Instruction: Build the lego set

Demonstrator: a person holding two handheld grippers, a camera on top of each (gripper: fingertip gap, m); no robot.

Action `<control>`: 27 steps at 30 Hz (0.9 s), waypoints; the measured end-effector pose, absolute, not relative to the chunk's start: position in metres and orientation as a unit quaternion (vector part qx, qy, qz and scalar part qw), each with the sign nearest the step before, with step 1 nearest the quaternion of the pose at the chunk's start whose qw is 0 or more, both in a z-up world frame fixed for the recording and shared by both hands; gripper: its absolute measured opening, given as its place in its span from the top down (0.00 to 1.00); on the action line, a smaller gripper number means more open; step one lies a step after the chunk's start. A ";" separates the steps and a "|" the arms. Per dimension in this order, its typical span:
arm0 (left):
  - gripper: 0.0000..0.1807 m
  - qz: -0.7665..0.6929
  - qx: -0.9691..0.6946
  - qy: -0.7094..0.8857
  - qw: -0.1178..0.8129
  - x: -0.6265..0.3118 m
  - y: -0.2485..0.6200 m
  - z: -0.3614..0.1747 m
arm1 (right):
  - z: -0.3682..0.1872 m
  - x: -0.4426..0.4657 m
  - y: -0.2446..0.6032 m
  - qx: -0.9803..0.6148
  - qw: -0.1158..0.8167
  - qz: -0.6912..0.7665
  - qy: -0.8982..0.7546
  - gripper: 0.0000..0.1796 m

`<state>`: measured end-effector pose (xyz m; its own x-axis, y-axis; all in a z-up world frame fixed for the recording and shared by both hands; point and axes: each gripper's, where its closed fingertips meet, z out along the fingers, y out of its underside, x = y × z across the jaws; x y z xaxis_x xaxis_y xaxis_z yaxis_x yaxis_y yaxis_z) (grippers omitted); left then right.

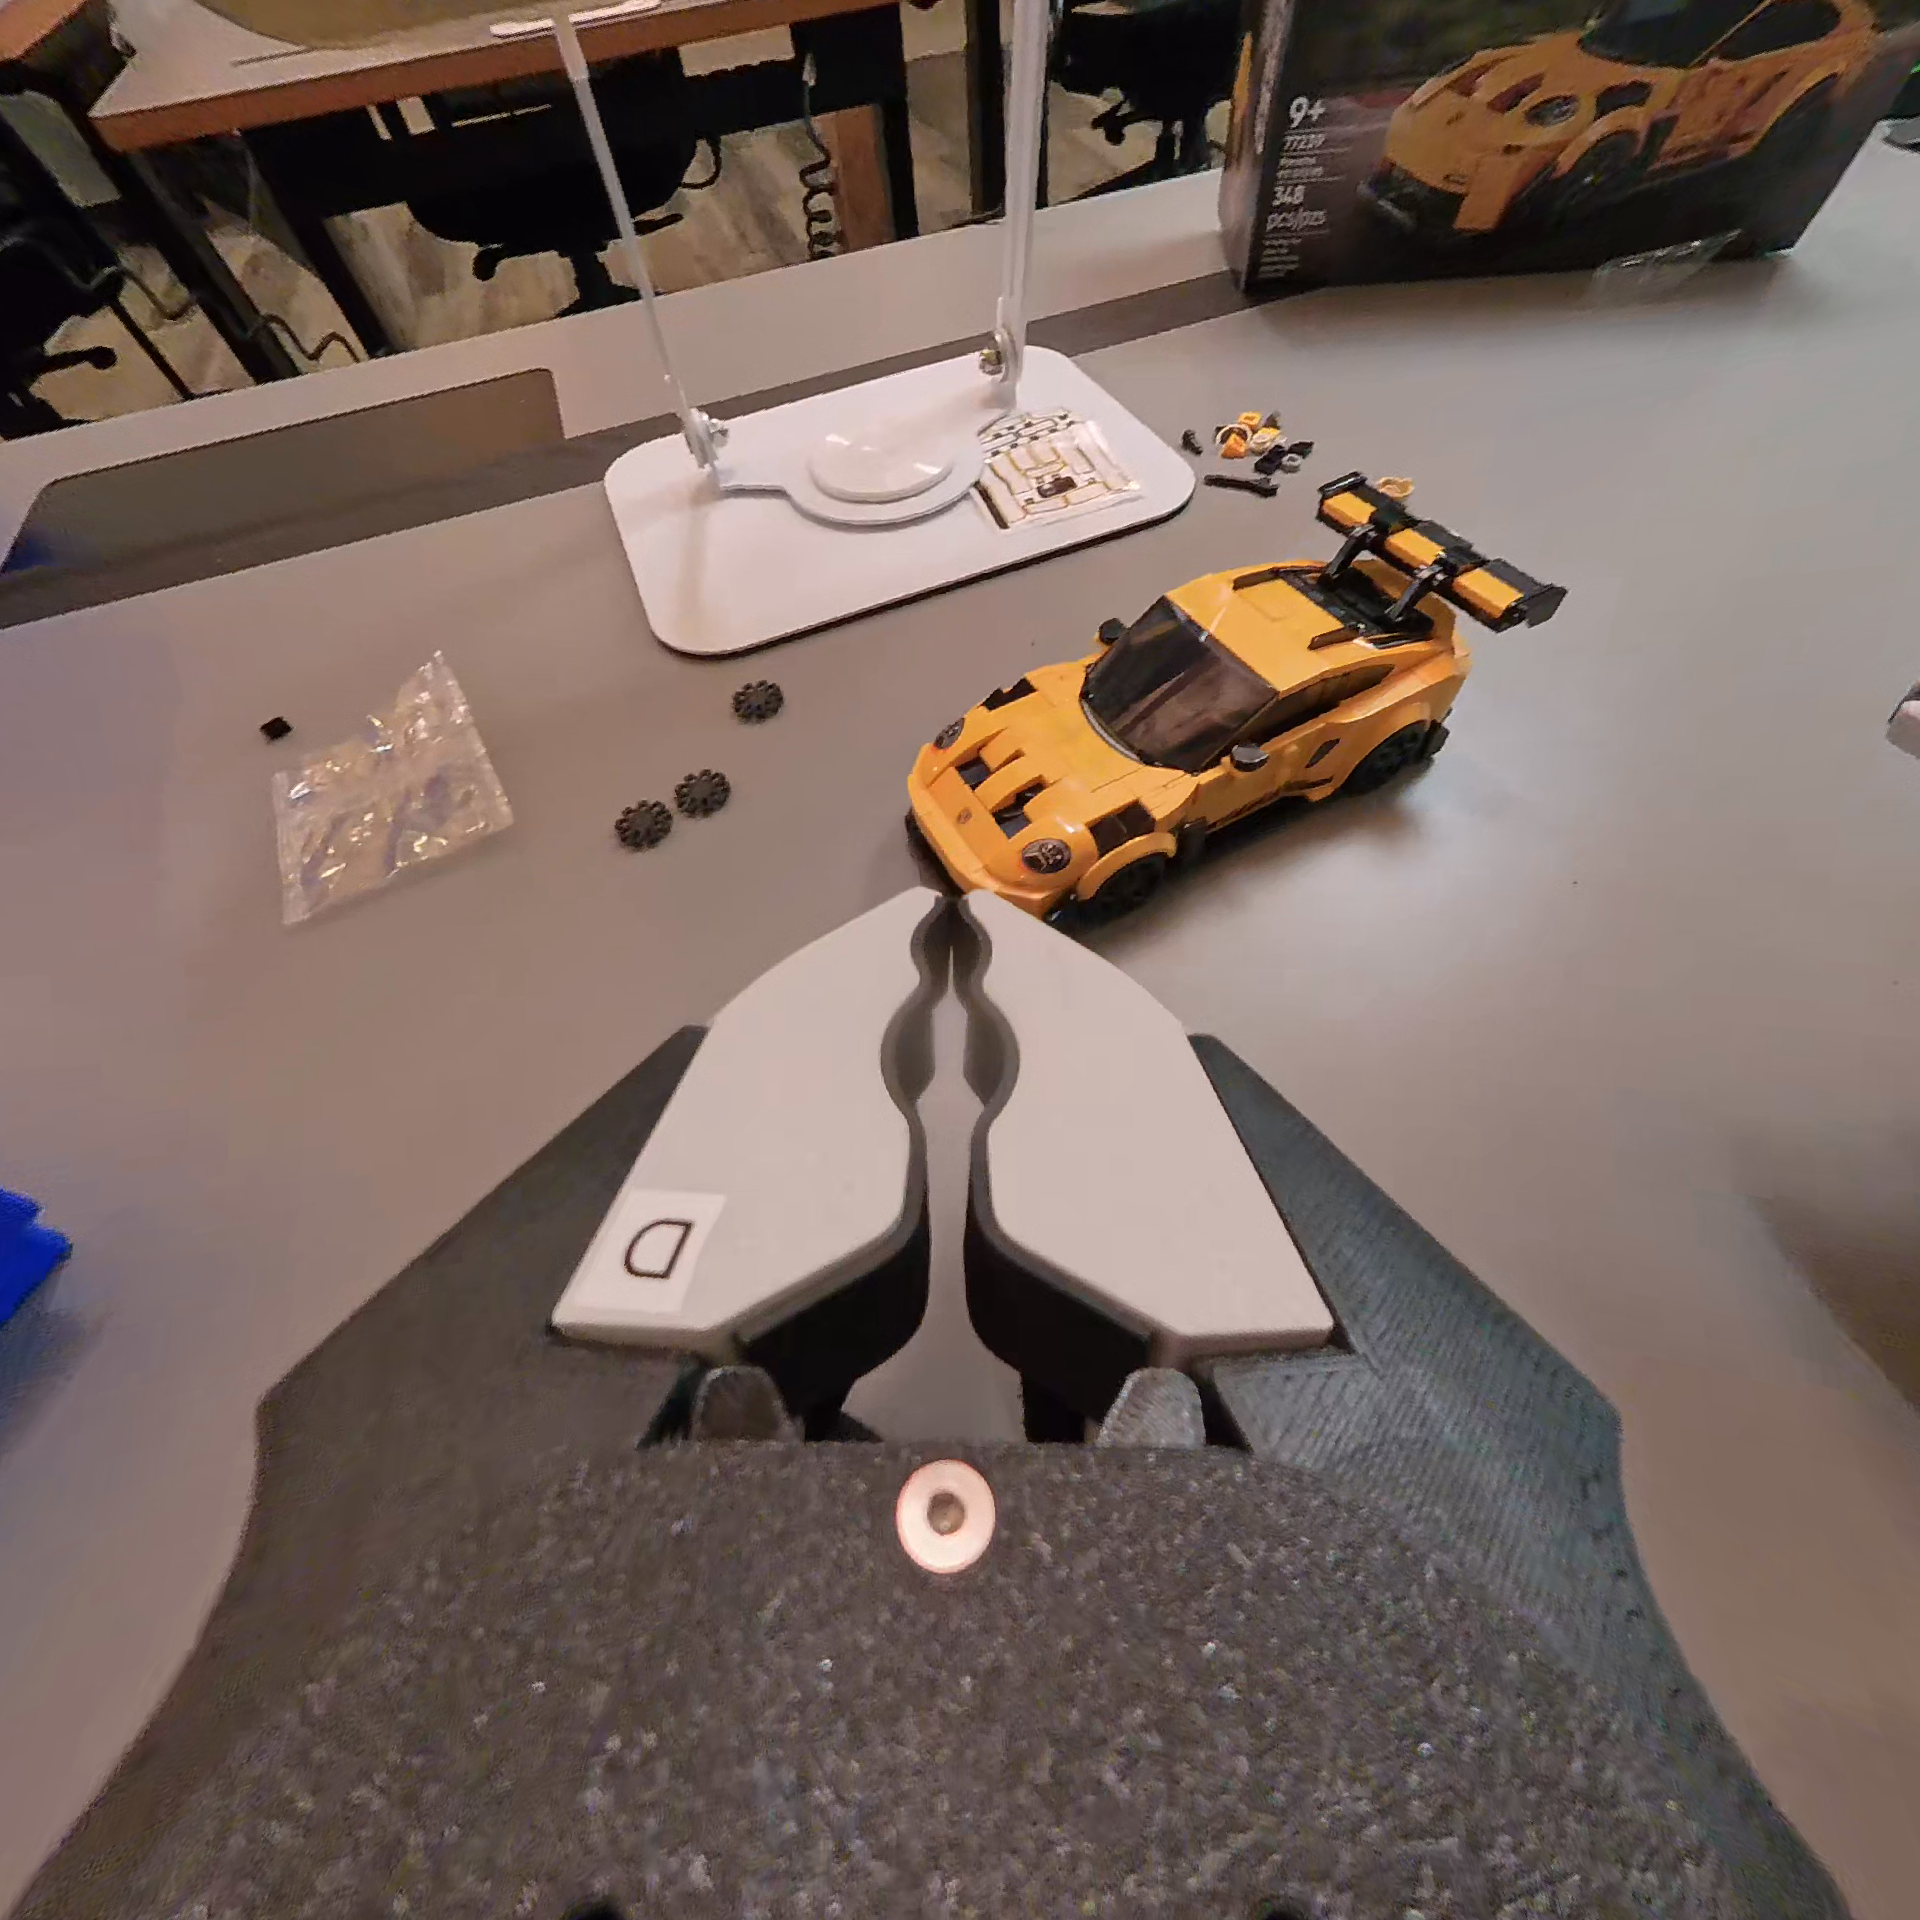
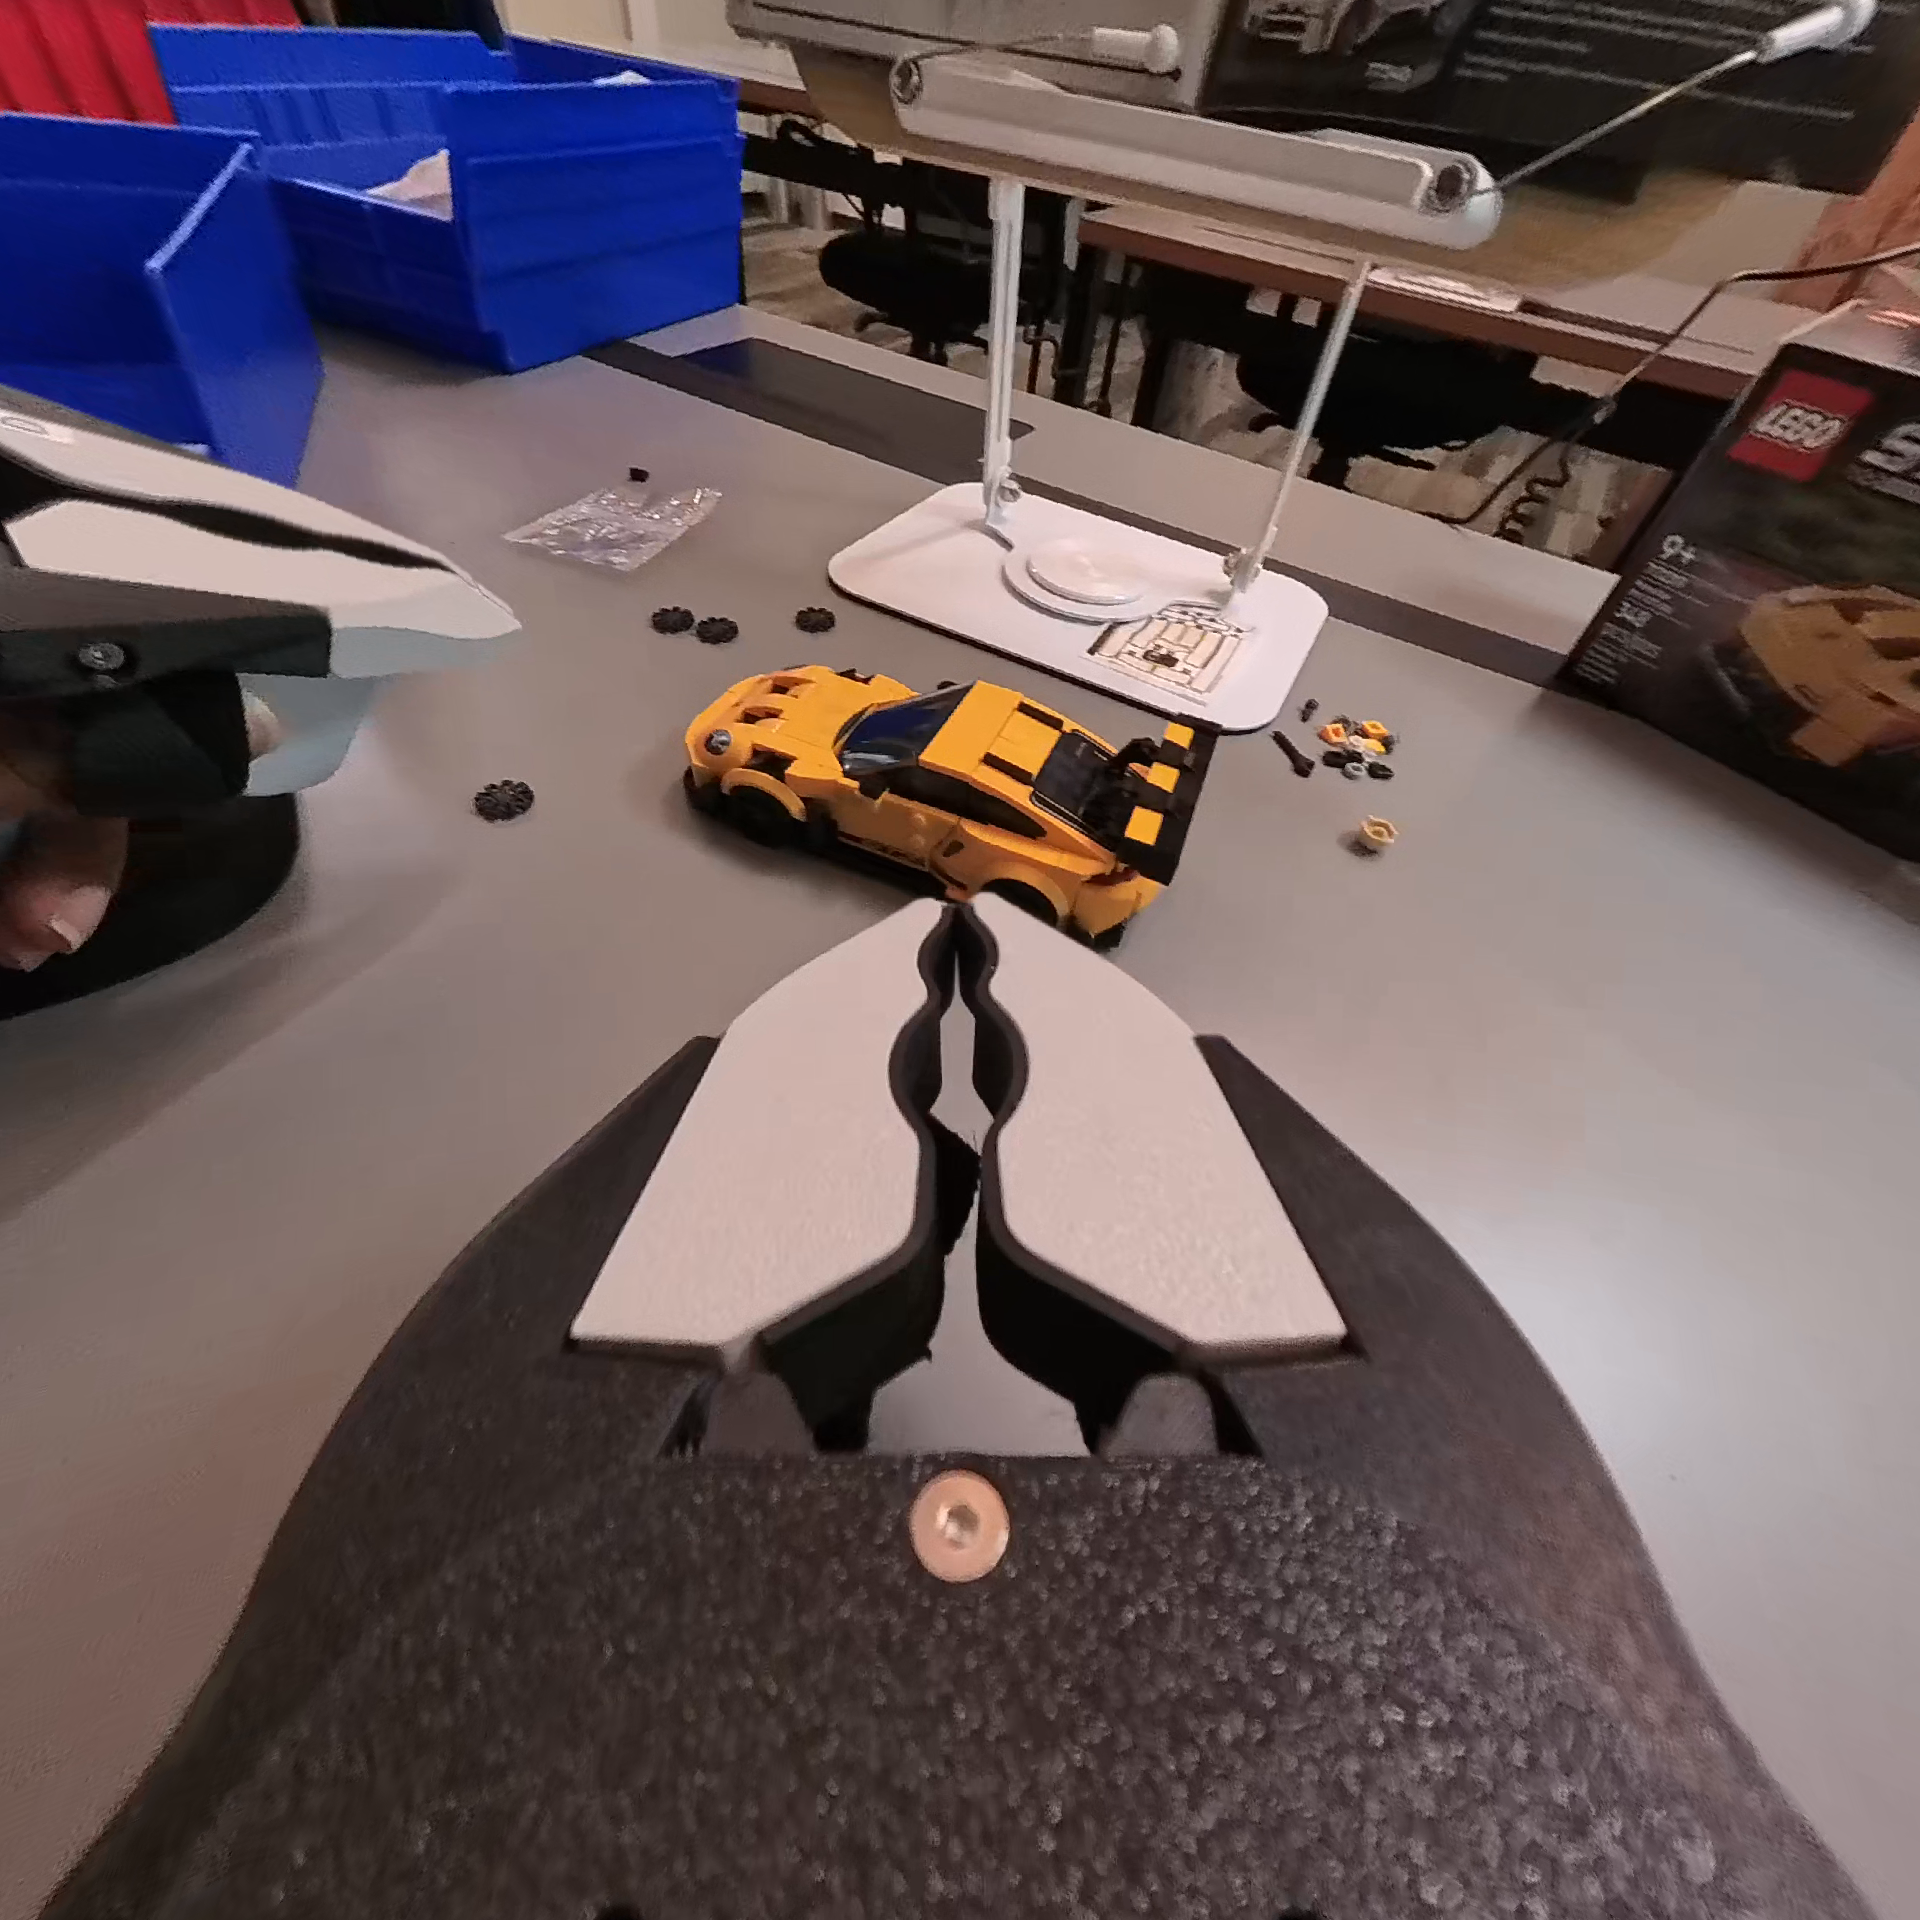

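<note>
The yellow lego car [image 1: 1195, 738] stands on its wheels in the middle of the grey surface [image 1: 1558, 1039], looking nearly finished: body, dark windscreen and striped rear wing are all on. Both tools hang just short of it, empty. The left tongs [image 1: 951, 914] are clenched tip to tip with nothing between them, pointing at the car's nose; the right tongs [image 2: 954, 914] are likewise pressed together and empty, aimed at the car's rear flank.

What seems left are the wheel trims. Three black spoked discs [image 1: 701, 795] lie loose on the surface between the crumpled clear bag [image 1: 390, 795] and the car, and the right wrist view shows a fourth disc [image 2: 504, 800] lying apart, nearer the left tool. A little heap of small spare pieces [image 1: 1252, 442] sits by the corner of the white lamp base [image 1: 894, 520], with the set's box [image 1: 1558, 135] behind.

So I'd judge this a pause between steps, late in the build. The next move likely calls for one pair of tongs to part, pinch a disc by its rim, and press it onto a wheel while the other steadies the car. The discs are thin and flat, so lifting them cleanly may be fiddly.
</note>
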<state>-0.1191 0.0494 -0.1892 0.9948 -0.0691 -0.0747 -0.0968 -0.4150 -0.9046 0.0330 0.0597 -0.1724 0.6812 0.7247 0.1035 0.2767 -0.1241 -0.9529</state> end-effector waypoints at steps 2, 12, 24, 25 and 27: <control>1.00 0.017 -0.843 0.044 0.536 -0.121 0.048 -0.190 | -0.171 0.029 0.058 -0.715 0.566 0.205 -0.355 1.00; 1.00 0.069 -0.866 0.099 0.485 -0.111 0.050 -0.213 | -0.108 -0.031 -0.056 -0.556 0.521 0.390 -0.517 1.00; 1.00 0.195 -0.848 0.217 0.442 -0.088 0.057 -0.220 | -0.111 -0.064 -0.094 -0.547 0.507 0.312 -0.589 1.00; 1.00 0.201 -0.847 0.222 0.439 -0.088 0.058 -0.222 | -0.113 -0.063 -0.093 -0.550 0.505 0.307 -0.590 1.00; 1.00 0.210 -0.846 0.231 0.432 -0.088 0.059 -0.226 | -0.117 -0.061 -0.091 -0.557 0.500 0.292 -0.595 1.00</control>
